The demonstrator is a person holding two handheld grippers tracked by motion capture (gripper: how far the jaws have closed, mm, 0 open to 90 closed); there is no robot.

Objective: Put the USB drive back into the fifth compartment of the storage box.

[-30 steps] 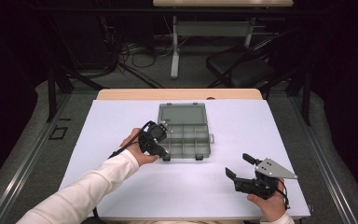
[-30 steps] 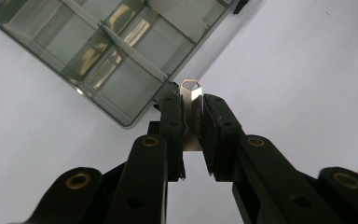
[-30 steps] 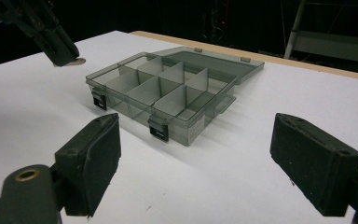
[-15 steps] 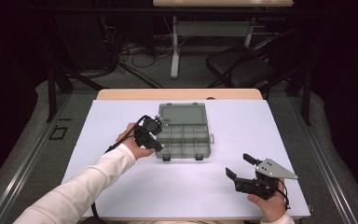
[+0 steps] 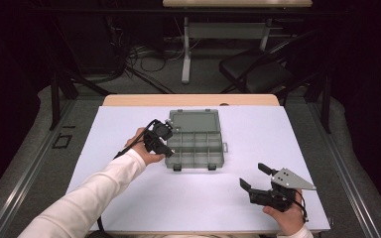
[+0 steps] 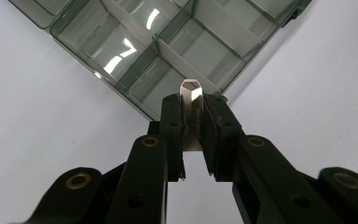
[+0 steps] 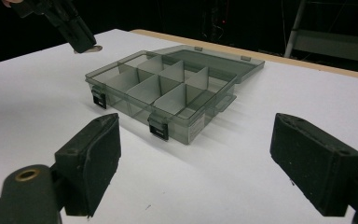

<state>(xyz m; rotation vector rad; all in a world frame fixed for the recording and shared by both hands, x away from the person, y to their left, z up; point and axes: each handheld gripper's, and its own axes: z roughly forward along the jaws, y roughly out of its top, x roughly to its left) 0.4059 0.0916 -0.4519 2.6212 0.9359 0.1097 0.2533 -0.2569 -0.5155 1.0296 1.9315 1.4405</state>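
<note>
Left gripper view: the left tongs point(image 6: 193, 135) are clamped on a small metal plate point(image 6: 191, 100), held just above the near corner of the open compartment box point(image 6: 135, 42). The step looks like placing; next, lowering it into a cell. The right tongs point(image 5: 258, 177) rest apart on the surface point(image 5: 188, 198).

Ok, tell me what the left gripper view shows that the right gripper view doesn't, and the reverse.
Left gripper view alone: the left gripper shut on a small metal piece, seen close between its pads, just over the box's near corner.

Right gripper view alone: the right gripper with its jaws wide open and nothing between them, the box's two black latches, and its open lid lying flat behind.

Both: the grey divided box with its compartments empty, the white table, and the left gripper holding the piece, which is far off in the right gripper view.
</note>
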